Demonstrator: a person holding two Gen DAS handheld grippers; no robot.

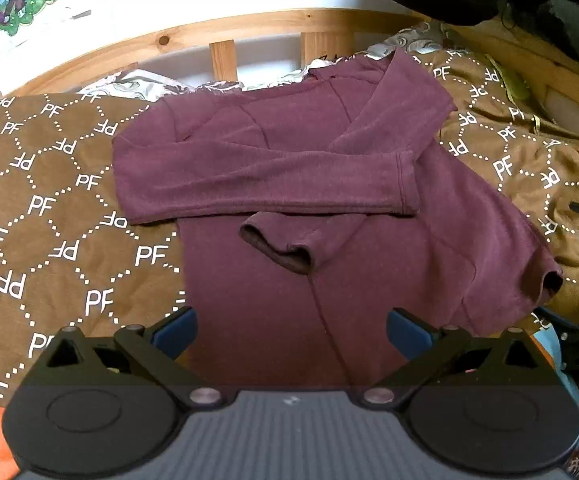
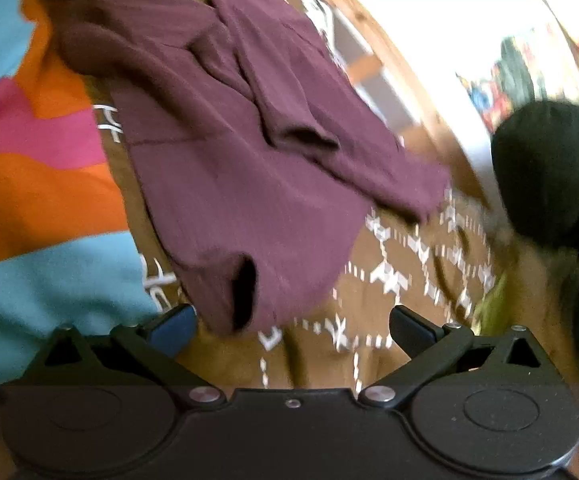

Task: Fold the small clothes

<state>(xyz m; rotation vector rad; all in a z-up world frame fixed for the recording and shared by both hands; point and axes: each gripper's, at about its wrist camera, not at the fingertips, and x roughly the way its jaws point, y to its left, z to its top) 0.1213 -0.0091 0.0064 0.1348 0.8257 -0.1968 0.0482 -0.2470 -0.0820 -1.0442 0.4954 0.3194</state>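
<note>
On the brown bedspread (image 1: 49,208) the maroon top (image 1: 289,184) lies, sleeves crossed; left gripper (image 1: 291,330) and right gripper (image 2: 291,328) hover spread, empty; likely best pinching both hem corners evenly.

Both my grippers hang with jaws spread and nothing between them. Ahead of the left gripper (image 1: 291,330) the maroon sweater (image 1: 289,184) lies flat on the brown blanket (image 1: 49,208); bare blanket flanks it either side. The wooden bed rail (image 1: 193,34) bounds the far edge. A black bundle (image 2: 549,168) crowds the right gripper (image 2: 291,330) on its right.
</note>
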